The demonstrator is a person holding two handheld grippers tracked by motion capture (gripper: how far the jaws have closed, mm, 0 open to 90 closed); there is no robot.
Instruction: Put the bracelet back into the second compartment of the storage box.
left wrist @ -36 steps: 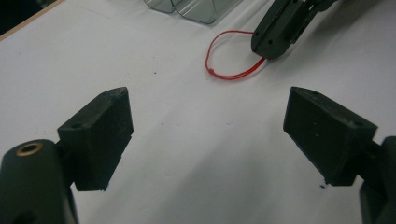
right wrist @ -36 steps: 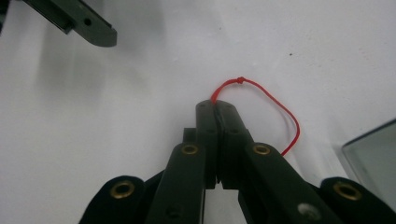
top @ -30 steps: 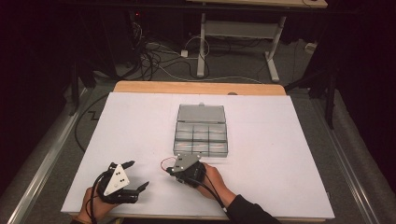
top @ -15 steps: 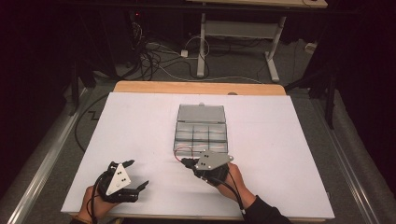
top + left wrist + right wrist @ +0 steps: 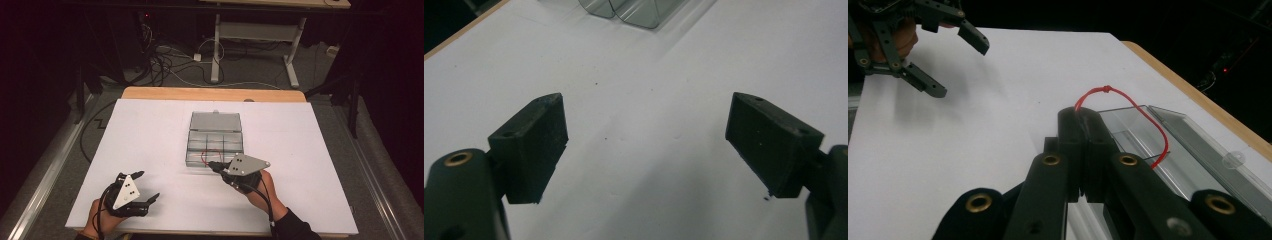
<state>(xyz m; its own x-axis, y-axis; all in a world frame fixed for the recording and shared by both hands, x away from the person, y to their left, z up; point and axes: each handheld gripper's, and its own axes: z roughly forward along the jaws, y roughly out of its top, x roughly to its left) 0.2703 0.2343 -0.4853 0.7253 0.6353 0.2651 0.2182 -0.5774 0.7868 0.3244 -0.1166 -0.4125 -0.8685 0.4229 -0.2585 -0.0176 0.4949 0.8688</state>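
Red string (image 5: 1128, 102): a thin knotted loop pinched at one end between the right jaws, arching over the box's near compartments.
Right gripper (image 5: 218, 166): jaws pressed together on the string, at the box's 6 o'clock edge.
Clear compartment box (image 5: 215, 135): lid open and lying back toward 12 o'clock, near the sheet's middle.
Left gripper (image 5: 145, 186): jaws spread wide with nothing between, at about 7 o'clock from the box, well apart.
White sheet (image 5: 150, 135): covers the table under everything.
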